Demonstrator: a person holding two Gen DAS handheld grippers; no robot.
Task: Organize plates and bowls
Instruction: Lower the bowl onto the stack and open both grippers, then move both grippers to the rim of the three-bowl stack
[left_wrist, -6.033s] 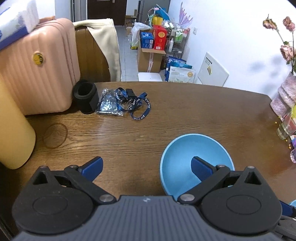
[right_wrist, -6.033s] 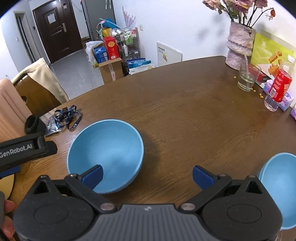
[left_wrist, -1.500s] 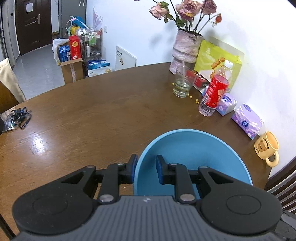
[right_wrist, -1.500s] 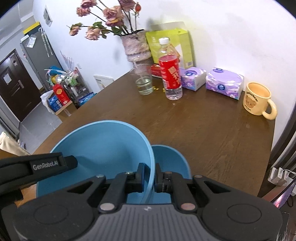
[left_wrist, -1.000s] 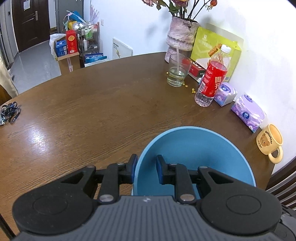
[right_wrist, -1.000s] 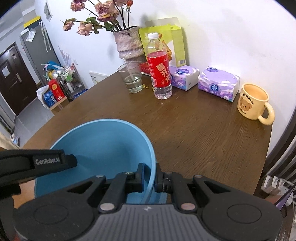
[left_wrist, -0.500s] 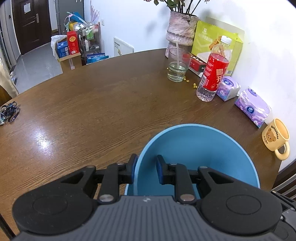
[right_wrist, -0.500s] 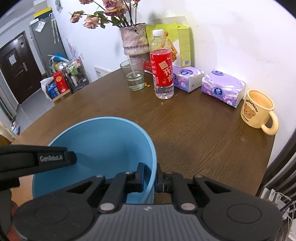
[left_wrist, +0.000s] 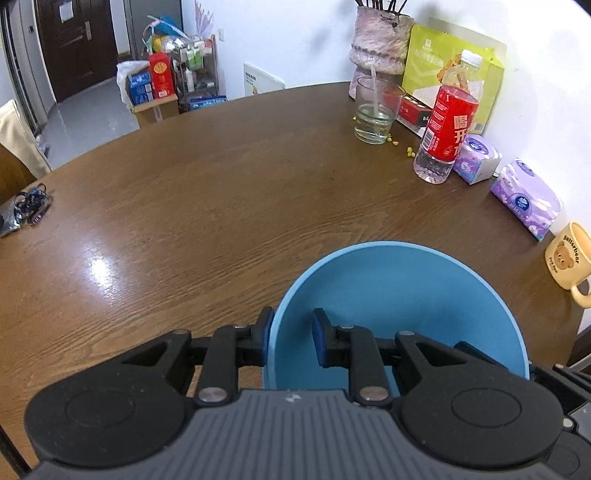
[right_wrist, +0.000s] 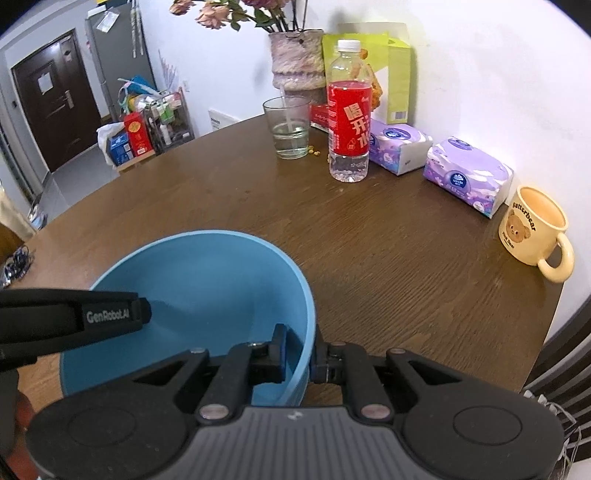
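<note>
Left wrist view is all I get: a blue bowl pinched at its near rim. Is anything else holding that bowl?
Observer: Yes. The right wrist view shows the right tool clamped on the blue bowl at its rim, one finger inside, one outside.
Operator: My picture cuts off the vase's top. What's in it?
Observer: Faded pink flowers stand in the vase.
Operator: Any writing on the tool I look along?
Observer: The left tool carries the lettering GenRobot.AI on its side.
</note>
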